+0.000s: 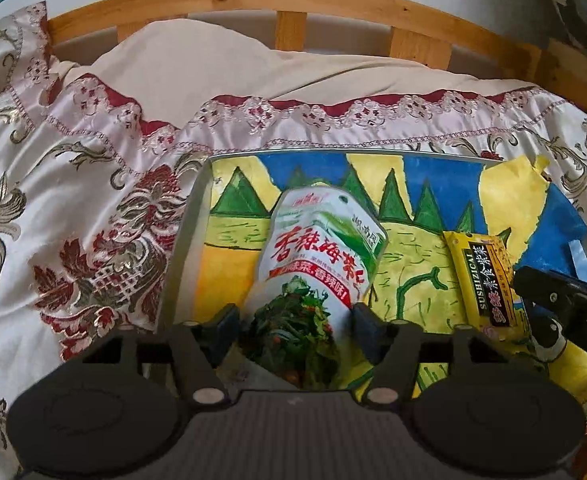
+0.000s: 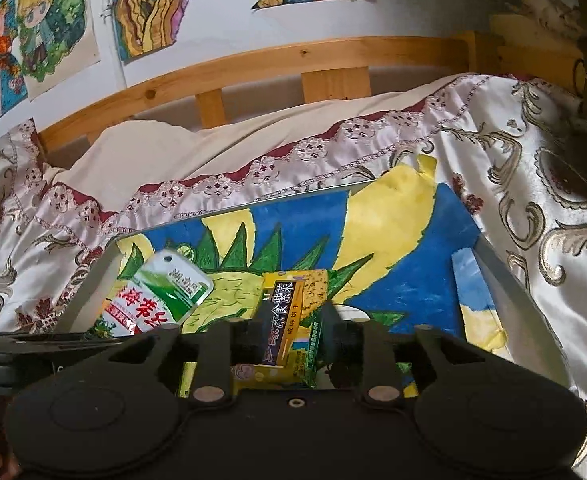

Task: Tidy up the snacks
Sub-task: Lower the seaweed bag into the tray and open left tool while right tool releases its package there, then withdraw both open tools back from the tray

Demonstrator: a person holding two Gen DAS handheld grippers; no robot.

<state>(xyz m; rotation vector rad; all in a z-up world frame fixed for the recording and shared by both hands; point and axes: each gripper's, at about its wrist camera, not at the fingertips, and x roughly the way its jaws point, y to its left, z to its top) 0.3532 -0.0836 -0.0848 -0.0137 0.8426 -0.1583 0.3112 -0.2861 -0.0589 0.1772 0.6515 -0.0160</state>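
Here, on a bed draped in a shiny flowered bedspread (image 1: 73, 208), a shallow grey tray (image 1: 181, 248) lined with a bright painted paper (image 1: 425, 184) of green peaks, blue sky and yellow ground. Left gripper (image 1: 295, 322) clenched on the lower part of a white seaweed packet (image 1: 321, 248), one finger at each side, the packet's top leaning away over the tray's left half. Right gripper (image 2: 289, 330) clamped likewise on a yellow snack packet (image 2: 283, 312), held over the tray's middle, just right of the white one and apart from it. In the left wrist view, the right tool's black body entering at the right edge, over the yellow packet's near end. Behind the bed, a wooden headboard (image 2: 253, 68) and a white wall hung with coloured drawings (image 2: 145, 4); between headboard and bedspread, a beige pillow (image 1: 197, 56).
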